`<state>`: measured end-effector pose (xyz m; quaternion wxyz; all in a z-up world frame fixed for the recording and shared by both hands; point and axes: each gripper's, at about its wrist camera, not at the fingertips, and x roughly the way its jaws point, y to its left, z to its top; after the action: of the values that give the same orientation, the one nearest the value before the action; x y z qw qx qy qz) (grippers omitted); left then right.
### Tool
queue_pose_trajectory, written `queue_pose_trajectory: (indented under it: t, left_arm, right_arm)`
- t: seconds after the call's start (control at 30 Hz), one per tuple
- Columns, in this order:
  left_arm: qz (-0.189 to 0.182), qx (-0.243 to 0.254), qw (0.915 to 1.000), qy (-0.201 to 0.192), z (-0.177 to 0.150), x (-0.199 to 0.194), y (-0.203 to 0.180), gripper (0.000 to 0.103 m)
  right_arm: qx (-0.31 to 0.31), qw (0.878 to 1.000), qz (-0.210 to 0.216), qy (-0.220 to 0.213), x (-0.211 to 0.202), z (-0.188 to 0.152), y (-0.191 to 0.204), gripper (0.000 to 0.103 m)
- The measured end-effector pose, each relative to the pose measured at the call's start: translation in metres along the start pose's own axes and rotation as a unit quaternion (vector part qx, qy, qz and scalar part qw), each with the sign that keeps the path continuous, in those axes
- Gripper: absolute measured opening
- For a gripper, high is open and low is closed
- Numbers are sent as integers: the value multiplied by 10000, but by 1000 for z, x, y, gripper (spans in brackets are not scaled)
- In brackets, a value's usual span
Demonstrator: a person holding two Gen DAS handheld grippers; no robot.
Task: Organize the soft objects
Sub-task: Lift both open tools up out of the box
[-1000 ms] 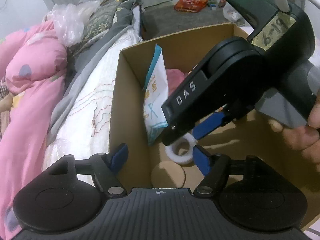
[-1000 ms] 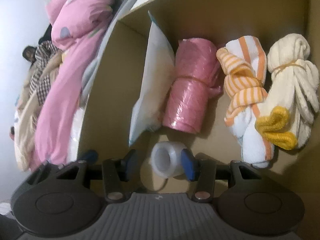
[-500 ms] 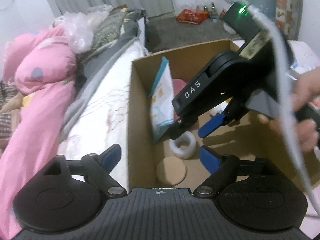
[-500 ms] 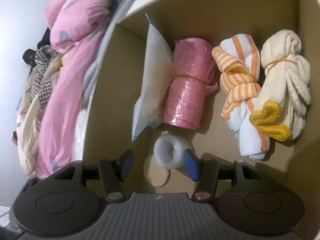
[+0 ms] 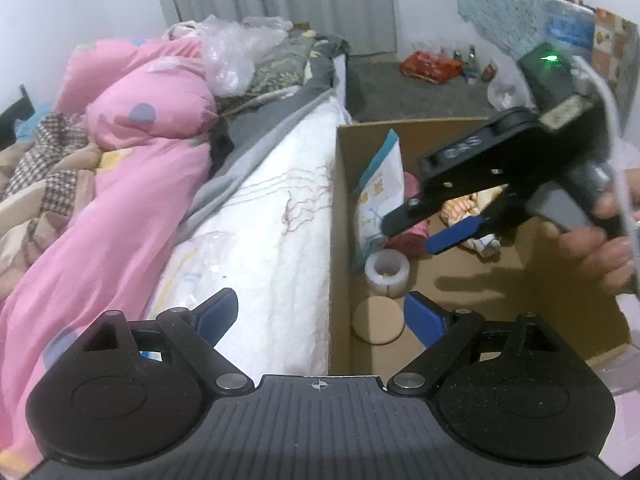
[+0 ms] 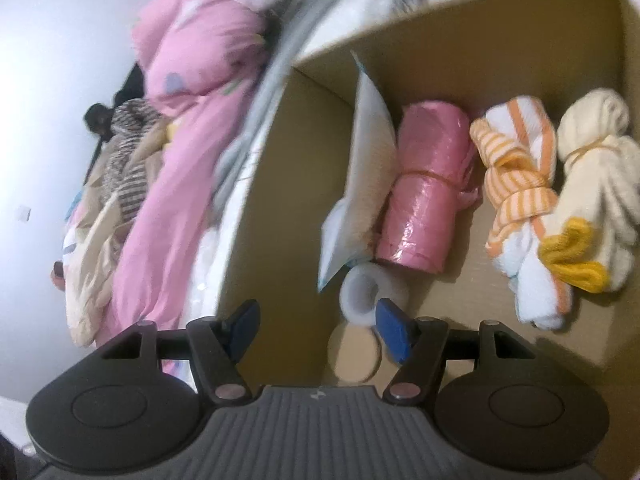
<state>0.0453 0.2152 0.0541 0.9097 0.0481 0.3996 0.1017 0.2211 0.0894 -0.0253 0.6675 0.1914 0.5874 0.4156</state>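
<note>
now the tape roll (image 6: 370, 294) has been let go inside the box (image 6: 520, 36), just ahead of the right gripper (image 6: 316, 328), whose jaws are opening with nothing pressed between them. the left gripper (image 5: 320, 314) is opening too, empty, so that item is judged stowed.

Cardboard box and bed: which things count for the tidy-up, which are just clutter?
Job:
- cardboard box
- pink roll
- striped towel bundle
- cream bundle
- flat packet
- white tape roll, released inside; right gripper opening

Lying about:
- pink duvet
- plastic bag
- floor bottles
</note>
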Motion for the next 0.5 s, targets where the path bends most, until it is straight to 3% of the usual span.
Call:
queue_pose_trajectory:
  t: [0.5]
  left_arm:
    - [-75, -101, 9991, -415, -16, -47, -19, 97]
  right_arm:
    - [-544, 9942, 361, -858, -111, -59, 12, 49]
